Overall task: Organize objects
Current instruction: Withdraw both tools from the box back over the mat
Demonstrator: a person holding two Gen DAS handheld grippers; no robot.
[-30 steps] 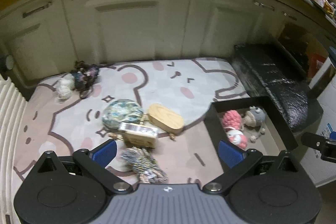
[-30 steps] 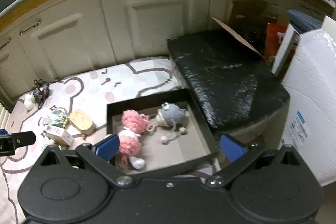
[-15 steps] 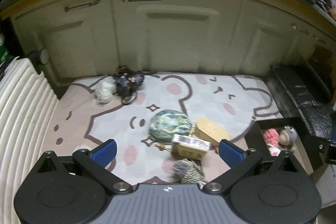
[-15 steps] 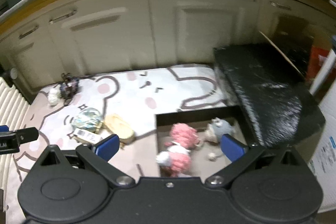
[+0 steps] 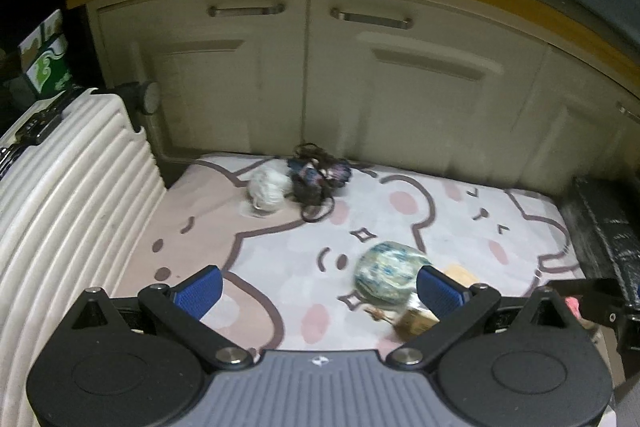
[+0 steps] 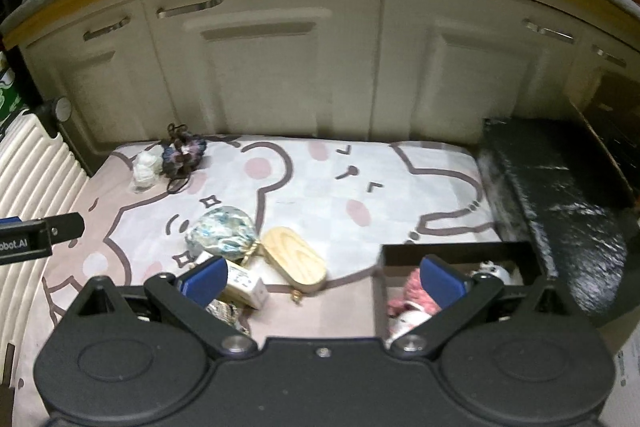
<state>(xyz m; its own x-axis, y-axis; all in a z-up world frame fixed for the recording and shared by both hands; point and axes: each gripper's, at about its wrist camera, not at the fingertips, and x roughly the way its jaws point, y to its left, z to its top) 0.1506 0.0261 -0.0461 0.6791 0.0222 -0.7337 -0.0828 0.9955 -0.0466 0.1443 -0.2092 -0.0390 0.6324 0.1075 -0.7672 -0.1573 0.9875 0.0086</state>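
A cartoon mat point(image 6: 320, 179) lies on the floor. On it lie a blue-green pouch point(image 6: 221, 231) point(image 5: 386, 273), an oval wooden box point(image 6: 296, 259), a small labelled box point(image 6: 245, 281), a white yarn ball point(image 5: 269, 189) point(image 6: 146, 169) and a dark tangled item point(image 5: 318, 175) point(image 6: 182, 155). A black tray point(image 6: 456, 251) at the right holds pink plush toys point(image 6: 412, 289). My left gripper point(image 5: 318, 289) is open and empty above the mat's near left. My right gripper point(image 6: 326, 277) is open and empty above the mat's front edge, between the boxes and the tray.
Cream cabinet doors point(image 5: 360, 87) stand behind the mat. A ribbed white suitcase point(image 5: 68, 195) is at the left. A black wrapped block point(image 6: 552, 195) lies at the right. The left gripper's finger point(image 6: 40, 231) shows at the right wrist view's left edge.
Both grippers have swung left. The tray has slid toward the right edge in both views. The suitcase and far-left objects have come further into view. Nothing was picked up.
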